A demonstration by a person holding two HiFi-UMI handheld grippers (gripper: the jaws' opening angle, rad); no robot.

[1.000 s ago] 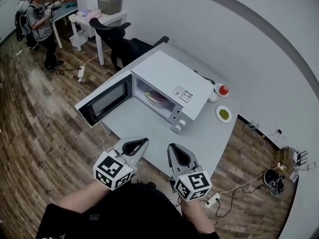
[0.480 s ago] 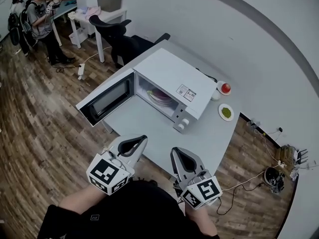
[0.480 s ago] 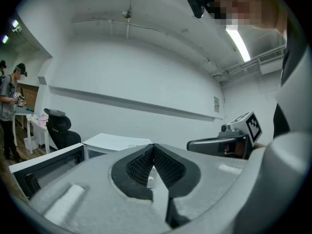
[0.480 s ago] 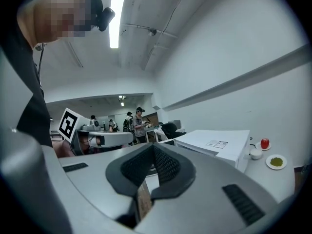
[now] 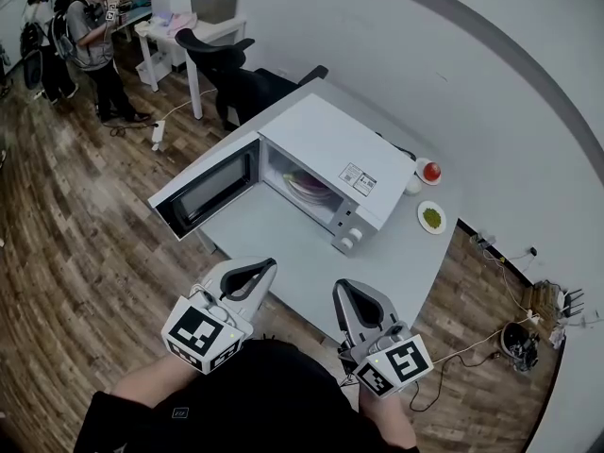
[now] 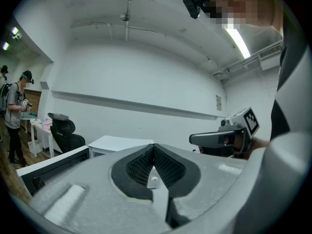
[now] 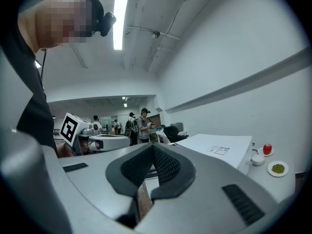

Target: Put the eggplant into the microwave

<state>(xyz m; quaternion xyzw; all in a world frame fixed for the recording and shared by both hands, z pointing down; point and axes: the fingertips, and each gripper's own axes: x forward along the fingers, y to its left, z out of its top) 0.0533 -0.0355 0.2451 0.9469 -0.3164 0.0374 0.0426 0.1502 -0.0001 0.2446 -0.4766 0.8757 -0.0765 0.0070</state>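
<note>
Two closed, empty grippers (left gripper (image 5: 270,265), right gripper (image 5: 341,288)) hover off the table (image 5: 274,245) edge; the eggplant (image 5: 304,185) seemingly lies plated inside the microwave (image 5: 330,144), whose door (image 5: 203,194) stands open.

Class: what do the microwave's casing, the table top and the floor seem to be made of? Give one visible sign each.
Microwave casing: probably painted metal; white, smooth, matte.
Table top: likely laminate; pale grey, even surface.
Floor: wood or wood-look planks; brown grain, visible joints.
</note>
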